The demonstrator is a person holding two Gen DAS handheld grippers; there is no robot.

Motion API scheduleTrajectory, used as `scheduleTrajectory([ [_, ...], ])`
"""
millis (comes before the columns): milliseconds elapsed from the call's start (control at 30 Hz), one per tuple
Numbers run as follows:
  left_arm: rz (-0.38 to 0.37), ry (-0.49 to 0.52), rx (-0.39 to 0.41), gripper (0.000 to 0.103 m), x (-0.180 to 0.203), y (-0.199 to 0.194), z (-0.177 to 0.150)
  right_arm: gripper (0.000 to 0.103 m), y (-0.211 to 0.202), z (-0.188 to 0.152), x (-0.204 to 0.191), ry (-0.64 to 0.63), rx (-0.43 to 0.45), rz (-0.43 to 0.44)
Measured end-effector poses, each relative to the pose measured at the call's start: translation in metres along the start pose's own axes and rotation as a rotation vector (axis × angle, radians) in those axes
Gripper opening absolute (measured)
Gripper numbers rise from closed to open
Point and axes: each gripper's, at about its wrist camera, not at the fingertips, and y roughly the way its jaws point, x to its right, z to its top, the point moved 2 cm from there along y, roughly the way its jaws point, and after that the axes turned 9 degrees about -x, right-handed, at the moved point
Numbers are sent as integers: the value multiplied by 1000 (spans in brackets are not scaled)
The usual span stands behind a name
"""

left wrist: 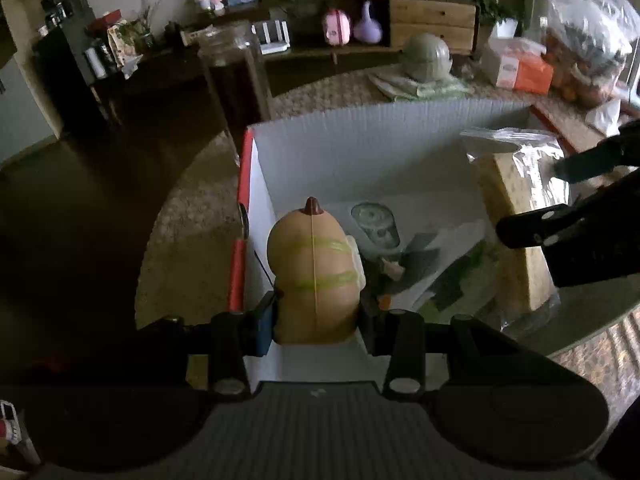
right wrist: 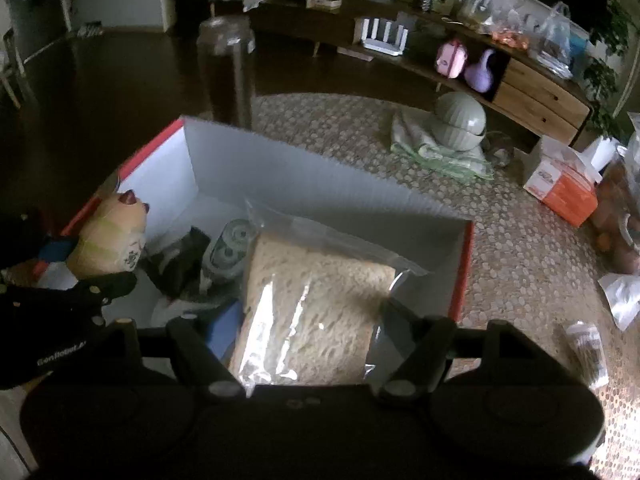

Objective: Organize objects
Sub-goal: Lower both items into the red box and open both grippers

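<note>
A red-edged cardboard box [left wrist: 360, 128] with white inner walls stands on the rug; it also shows in the right wrist view [right wrist: 280, 168]. My left gripper [left wrist: 316, 316] is shut on a tan squash-shaped toy [left wrist: 312, 264] with green stripes and a brown stem, held over the box's left side; the toy also shows in the right wrist view [right wrist: 108, 232]. My right gripper [right wrist: 304, 336] is shut on a clear bag of sliced bread [right wrist: 312, 312], held over the box's right side; the bag also shows in the left wrist view [left wrist: 516, 216]. Small items, one grey and round [right wrist: 228, 252], lie on the box floor.
A woven rug [right wrist: 520, 264] surrounds the box. On it sit a green helmet on cloth [right wrist: 456, 124], an orange and white carton [right wrist: 560, 188], plastic bags [right wrist: 624, 292] and a dark packet [right wrist: 588, 352]. A low wooden cabinet [right wrist: 540, 96] lines the far wall.
</note>
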Motion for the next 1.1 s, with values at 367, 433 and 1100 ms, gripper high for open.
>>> scheduleTrajectory([
  [367,-2,66,-57,42,15,20,17,76,22,-12,-6,-8,-60,29],
  [433,24,94,-66,42,19,23,18,77,23,-13,-5,-3,-65,29],
  [1100,70,38,-50,75,21,6,16,96,-19,-27,10,19,-5,115],
])
